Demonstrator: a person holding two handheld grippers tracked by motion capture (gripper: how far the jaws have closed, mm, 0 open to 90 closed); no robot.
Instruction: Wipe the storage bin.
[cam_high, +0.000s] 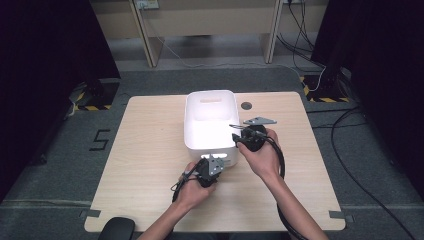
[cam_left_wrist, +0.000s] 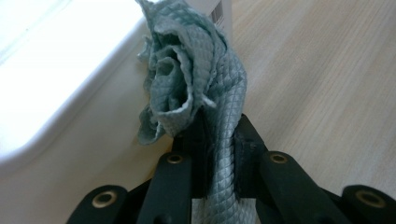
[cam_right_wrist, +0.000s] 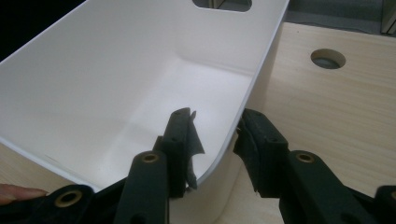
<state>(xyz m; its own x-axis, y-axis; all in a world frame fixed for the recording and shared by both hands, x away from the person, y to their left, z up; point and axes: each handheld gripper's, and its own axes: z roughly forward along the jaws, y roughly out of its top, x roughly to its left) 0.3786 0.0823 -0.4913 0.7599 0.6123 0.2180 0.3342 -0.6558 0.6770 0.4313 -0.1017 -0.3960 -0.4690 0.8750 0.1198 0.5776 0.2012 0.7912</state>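
**A:** Pale wooden surface (cam_high: 150, 165) at the centre of the high view, grey carpet around it, desk legs and cables along the top edge. What sits on it?

**B:** A white plastic bin (cam_high: 210, 125) stands just above the middle of the frame, open side up, with a handle slot in its far wall. A round hole (cam_high: 246, 105) in the surface lies just to its upper right.

**A:** And the hands?

**B:** Both forearms enter from the bottom edge. The left gripper (cam_high: 212, 165) is at the bin's near wall, lower centre. In the left gripper view its jaws are clamped together on a bunched blue-green quilted cloth (cam_left_wrist: 196, 79), which rises to the top of that frame, just beside the bin's outer wall.

**A:** The right one?

**B:** The right gripper (cam_high: 245, 135) is at the bin's right rim. In the right gripper view its jaws stand apart, one inside the wall and one outside, straddling the rim; I cannot tell if the pads press on it.
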